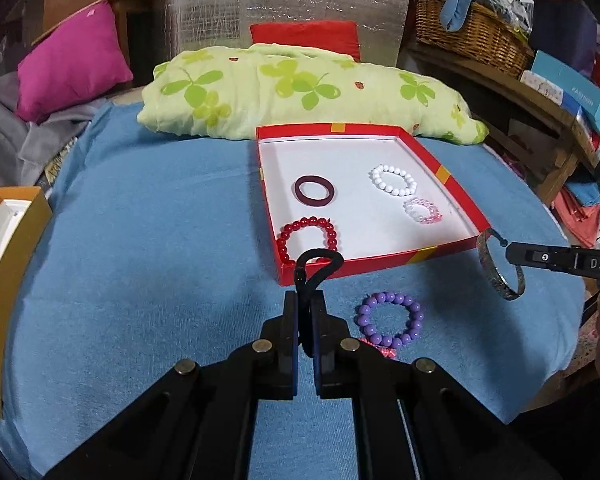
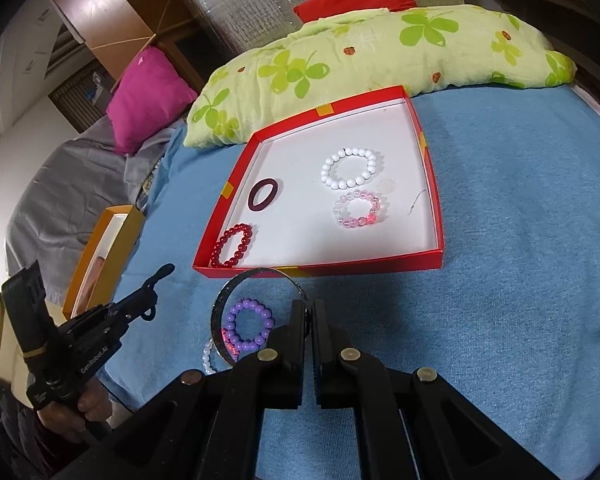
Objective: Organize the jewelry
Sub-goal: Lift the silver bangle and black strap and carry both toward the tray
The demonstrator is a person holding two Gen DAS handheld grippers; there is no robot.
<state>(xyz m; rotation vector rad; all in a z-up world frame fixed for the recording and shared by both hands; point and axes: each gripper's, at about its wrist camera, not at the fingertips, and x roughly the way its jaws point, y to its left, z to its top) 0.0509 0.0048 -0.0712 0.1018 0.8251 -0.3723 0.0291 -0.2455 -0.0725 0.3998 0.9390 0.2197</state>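
A red tray (image 1: 444,172) (image 2: 432,152) on the blue cloth holds a dark ring (image 1: 314,189) (image 2: 263,194), a red bead bracelet (image 1: 306,236) (image 2: 233,245), a white bead bracelet (image 1: 394,179) (image 2: 350,167) and a pink bead bracelet (image 1: 423,210) (image 2: 358,209). My left gripper (image 1: 305,300) (image 2: 150,294) is shut on a black hair tie (image 1: 318,262) just before the tray's near edge. My right gripper (image 2: 309,308) (image 1: 512,254) is shut on a silver bangle (image 2: 236,292) (image 1: 500,270), held above a purple bead bracelet (image 1: 390,318) (image 2: 249,324) on the cloth.
A green-patterned pillow (image 1: 300,92) lies behind the tray, with a magenta cushion (image 1: 72,64) at the left. An orange box (image 1: 4,240) (image 2: 108,248) stands at the left edge of the cloth. A clear bead bracelet (image 2: 208,358) and a pink item (image 1: 382,350) lie beside the purple one.
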